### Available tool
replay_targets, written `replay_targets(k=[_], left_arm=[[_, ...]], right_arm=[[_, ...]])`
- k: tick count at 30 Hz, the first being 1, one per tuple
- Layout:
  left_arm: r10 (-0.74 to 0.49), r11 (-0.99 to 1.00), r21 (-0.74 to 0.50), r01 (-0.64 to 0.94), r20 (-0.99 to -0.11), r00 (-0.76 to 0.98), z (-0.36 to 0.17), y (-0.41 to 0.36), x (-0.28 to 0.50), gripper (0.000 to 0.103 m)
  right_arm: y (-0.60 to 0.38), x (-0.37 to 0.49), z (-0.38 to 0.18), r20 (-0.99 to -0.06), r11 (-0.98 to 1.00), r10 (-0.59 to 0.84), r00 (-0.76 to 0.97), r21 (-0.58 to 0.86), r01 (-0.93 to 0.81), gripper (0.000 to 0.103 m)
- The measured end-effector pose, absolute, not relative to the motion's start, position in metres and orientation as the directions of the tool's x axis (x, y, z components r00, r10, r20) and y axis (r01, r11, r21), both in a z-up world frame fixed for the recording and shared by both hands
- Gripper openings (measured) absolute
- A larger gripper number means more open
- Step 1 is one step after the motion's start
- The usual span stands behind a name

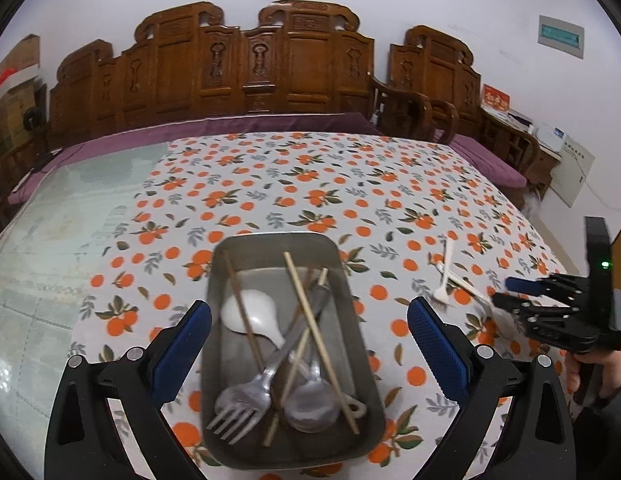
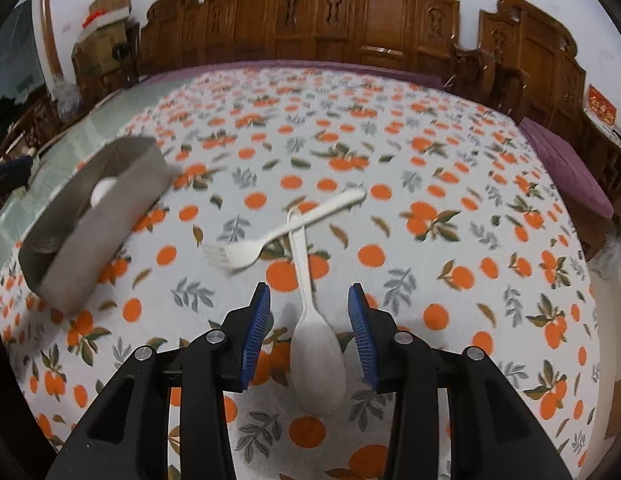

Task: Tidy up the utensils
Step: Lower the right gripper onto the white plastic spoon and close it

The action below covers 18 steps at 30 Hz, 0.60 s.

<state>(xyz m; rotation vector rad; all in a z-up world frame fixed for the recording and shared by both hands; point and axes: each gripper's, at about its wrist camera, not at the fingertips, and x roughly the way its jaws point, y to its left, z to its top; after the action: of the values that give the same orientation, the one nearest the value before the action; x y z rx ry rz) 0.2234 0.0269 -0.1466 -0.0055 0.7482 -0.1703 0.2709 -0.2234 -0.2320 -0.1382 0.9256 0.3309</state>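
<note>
A metal tray (image 1: 266, 246) sits on the orange-print tablecloth, between the wide-open fingers of my left gripper (image 1: 309, 322). It holds a white spoon (image 1: 250, 314), a metal fork (image 1: 246, 400), a metal spoon (image 1: 310, 404) and several wooden chopsticks (image 1: 318, 340). In the right wrist view the tray (image 2: 106, 216) lies at the left. A white plastic spoon (image 2: 314, 344) lies on the cloth between the open fingers of my right gripper (image 2: 309, 300), its bowl nearest me. A white plastic fork (image 2: 278, 228) lies across the spoon's handle. The right gripper (image 1: 506, 292) also shows at the right of the left wrist view.
Carved wooden benches (image 1: 246, 68) with purple cushions (image 1: 246, 124) line the far side of the table. A bare glass tabletop strip (image 1: 62, 232) runs along the left of the cloth. The table's right edge (image 2: 590, 280) drops to the floor.
</note>
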Motion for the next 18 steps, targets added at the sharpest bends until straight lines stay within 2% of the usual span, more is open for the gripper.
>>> replay_targets(k=[8,11,13,14,18], left_arm=[[-0.171,0.981,-0.049,0.19,-0.683,0.71,-0.151,0.011,0.218,0.095],[-0.182,0.979,-0.054,0.198,-0.679,0.711,-0.151,0.008,0.216,0.095],[-0.183,0.978,-0.049,0.204,-0.68,0.71,-0.152,0.005,0.215,0.095],[-0.183,0.977,-0.046,0.208,-0.68,0.71,-0.152,0.004,0.215,0.095],[-0.183,0.975,-0.031,0.222,-0.682,0.708,-0.155,-0.004,0.214,0.095]], right_arm=[[-0.216,0.284,-0.248,-0.829,0.94,0.175,0.53,-0.02,-0.342,0.043],[-0.218,0.287,-0.252,-0.839,0.942,0.162,0.52,-0.024,-0.333,0.029],[-0.22,0.286,-0.253,-0.842,0.941,0.167,0.513,-0.019,-0.337,0.027],[-0.22,0.286,-0.253,-0.843,0.94,0.159,0.515,-0.03,-0.339,0.022],[-0.223,0.281,-0.251,-0.852,0.932,0.167,0.496,-0.028,-0.362,0.021]])
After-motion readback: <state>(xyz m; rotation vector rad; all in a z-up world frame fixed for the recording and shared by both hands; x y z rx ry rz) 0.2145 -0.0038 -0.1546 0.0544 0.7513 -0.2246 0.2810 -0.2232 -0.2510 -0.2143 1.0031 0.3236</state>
